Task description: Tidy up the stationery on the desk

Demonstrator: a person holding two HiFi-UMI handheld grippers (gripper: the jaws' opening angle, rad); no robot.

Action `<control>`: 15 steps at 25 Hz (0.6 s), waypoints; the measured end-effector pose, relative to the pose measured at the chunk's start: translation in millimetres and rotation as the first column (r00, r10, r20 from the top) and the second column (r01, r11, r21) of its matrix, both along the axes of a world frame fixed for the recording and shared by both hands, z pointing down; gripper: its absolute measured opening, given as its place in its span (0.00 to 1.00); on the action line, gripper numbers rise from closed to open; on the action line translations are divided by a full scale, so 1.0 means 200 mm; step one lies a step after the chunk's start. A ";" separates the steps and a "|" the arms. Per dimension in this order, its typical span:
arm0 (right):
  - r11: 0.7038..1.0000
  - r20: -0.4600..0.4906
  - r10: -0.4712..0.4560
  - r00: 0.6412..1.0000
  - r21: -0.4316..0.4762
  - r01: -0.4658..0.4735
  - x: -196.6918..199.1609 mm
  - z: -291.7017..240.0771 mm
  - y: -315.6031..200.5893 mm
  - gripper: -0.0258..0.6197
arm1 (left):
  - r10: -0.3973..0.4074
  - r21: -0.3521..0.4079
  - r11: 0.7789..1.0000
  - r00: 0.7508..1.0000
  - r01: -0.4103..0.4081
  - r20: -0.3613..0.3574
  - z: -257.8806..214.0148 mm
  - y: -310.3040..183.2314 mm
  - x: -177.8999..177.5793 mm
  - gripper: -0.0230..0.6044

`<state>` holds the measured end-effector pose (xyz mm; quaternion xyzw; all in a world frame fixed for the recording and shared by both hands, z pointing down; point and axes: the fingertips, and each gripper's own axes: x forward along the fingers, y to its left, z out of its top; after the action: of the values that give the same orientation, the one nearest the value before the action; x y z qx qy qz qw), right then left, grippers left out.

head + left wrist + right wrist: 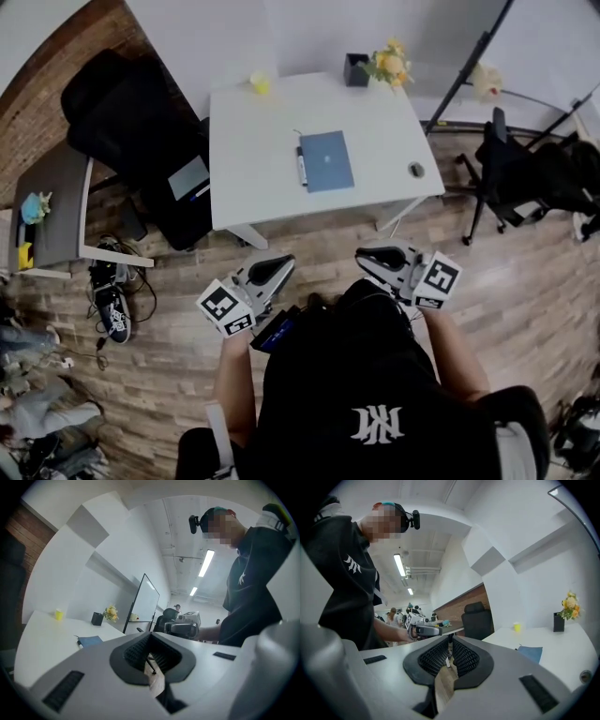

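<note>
Room: wood plank floor (309,258), a brick wall on the left and white walls otherwise.
Table: one white table (253,178), pretty bare. There's a black chair (131,131) off its left edge and a second chair (511,173) off its right edge.
Count: one blue notebook (326,160) around the middle, and one pen (301,166) right along its left side. One yellow cup (260,84) sits at the far left corner. One black holder (355,70) is on the far edge, with one bunch of flowers (389,64) just beside it.
Left tongs (150,641): clenched, nothing in them, held off the near edge.
Right tongs (451,643): tips together too and empty, also short of the near edge.
Hard to tell: there's one small round thing (416,170) by the right edge that's too tiny to name. A grey side table (56,202) is cut off at the left, and the bits on it are just blobs.
</note>
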<state>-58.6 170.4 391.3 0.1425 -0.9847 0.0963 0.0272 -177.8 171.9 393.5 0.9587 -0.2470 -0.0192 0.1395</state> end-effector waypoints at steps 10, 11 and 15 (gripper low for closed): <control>0.999 0.049 -0.050 0.998 0.004 0.050 0.02 -0.06 0.02 0.10 | 0.007 -0.040 0.999 1.000 -0.005 0.031 0.02 0.02 0.12 0.04; 0.999 0.057 -0.047 0.997 -0.002 0.047 0.05 -0.06 0.03 0.10 | 0.006 -0.043 0.999 0.999 -0.004 0.033 0.02 0.02 0.15 0.04; 0.999 0.064 -0.037 0.997 -0.025 0.039 0.19 -0.05 0.06 0.10 | -0.004 -0.048 0.999 0.999 0.006 0.043 0.02 0.02 0.25 0.04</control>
<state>-19.7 182.8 382.2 0.1202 -0.9863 0.1130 -0.0007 -128.0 176.8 397.4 0.9546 -0.2528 0.0067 0.1572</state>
